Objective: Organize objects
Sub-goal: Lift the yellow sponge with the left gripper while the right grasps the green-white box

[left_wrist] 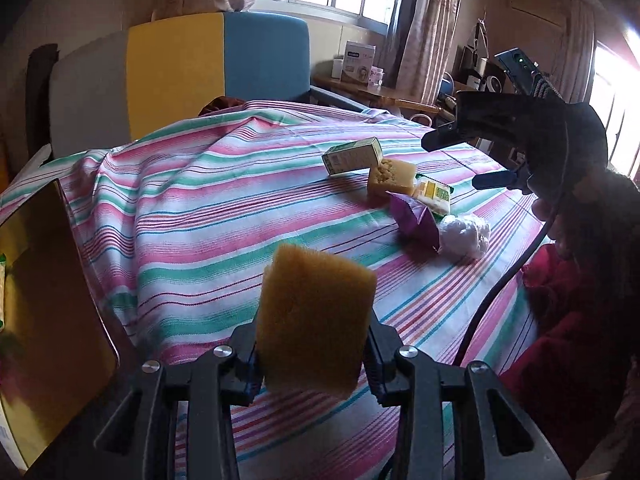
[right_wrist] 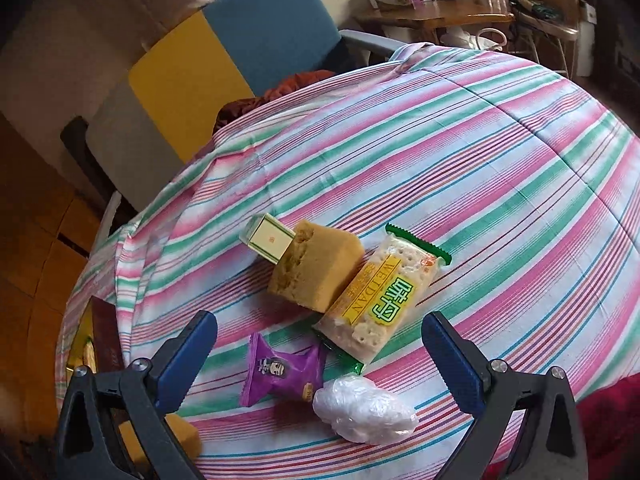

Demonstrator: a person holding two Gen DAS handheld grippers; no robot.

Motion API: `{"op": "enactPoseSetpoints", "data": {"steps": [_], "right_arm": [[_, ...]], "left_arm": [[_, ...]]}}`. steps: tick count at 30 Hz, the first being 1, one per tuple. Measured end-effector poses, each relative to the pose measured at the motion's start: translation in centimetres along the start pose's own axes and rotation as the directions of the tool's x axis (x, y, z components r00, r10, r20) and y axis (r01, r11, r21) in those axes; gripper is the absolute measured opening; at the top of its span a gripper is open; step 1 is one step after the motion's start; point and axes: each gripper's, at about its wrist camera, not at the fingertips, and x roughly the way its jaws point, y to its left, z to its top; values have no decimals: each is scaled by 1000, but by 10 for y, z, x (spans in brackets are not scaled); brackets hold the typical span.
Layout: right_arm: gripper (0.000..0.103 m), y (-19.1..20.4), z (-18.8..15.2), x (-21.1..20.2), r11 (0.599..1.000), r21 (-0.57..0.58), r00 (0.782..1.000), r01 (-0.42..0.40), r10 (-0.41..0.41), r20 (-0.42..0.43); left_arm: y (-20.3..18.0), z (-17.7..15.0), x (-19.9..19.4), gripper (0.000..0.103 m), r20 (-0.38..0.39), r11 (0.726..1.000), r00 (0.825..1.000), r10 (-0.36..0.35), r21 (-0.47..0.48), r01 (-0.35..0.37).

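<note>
So, from the left wrist view, the left gripper (left_wrist: 314, 354) was clamped on a yellow sponge (left_wrist: 316, 316), its two black pads pressing the sponge's sides and the block standing upright between them, lifted clear of the striped cloth (left_wrist: 208, 208). Ahead and to the right of it lay the rest of the pile: a small green box (left_wrist: 353, 156) farthest off, a second sponge (left_wrist: 392, 177) touching it, a cracker packet (left_wrist: 434, 196) just beside that, then a purple wrapper (left_wrist: 414, 218) and a crumpled white plastic bag (left_wrist: 464, 234) nearest. Off to the left of the gripper, at the cloth's edge, a cardboard box (left_wrist: 48, 300) stood open. High on the right, the right gripper (left_wrist: 460, 160) hung over the pile, held by a hand (left_wrist: 560, 184), with a black cable dropping from it. A blue and yellow chair (left_wrist: 216, 68) stood beyond the cloth.

Over to the right wrist view: the right gripper (right_wrist: 320, 356) had its blue pads spread wide with nothing between them, hovering above the cloth (right_wrist: 500, 160). Directly ahead of it, between the fingers, sat the purple wrapper (right_wrist: 282, 376) and the white plastic bag (right_wrist: 362, 408), nearly touching. Farther out, the cracker packet (right_wrist: 384, 296) leaned against the second sponge (right_wrist: 316, 268), and the green box (right_wrist: 268, 242) rested against that sponge's far side. Low on the left, behind the left finger, a corner of the yellow sponge (right_wrist: 180, 436) peeked out. The chair (right_wrist: 240, 40) stood past the far edge.
</note>
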Motion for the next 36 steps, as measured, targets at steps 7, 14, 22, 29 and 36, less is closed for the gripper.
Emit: {"op": "enactPoseSetpoints", "data": {"steps": [7,14,22,29,36], "right_arm": [[103,4,-3,7,997,-50,998,56,-57,-20],[102,19,-7,18,984,-145,992,102,-112,-61],[94,80,21,39,883,-433,977,178,-212,-29],[96,134,53,101,667,-677,909,312,-416,10],[56,135,54,157,554,-769,817,319,-572,-74]], "left_arm": [[4,0,1,40,-4,999,1000,-22,-24,22],[7,0,1,40,-12,999,999,-38,-37,38],[11,0,1,40,-11,997,998,-57,-56,57],[16,1,2,40,-11,994,997,-78,-81,77],[21,0,2,40,-6,990,995,-96,-105,95]]}}
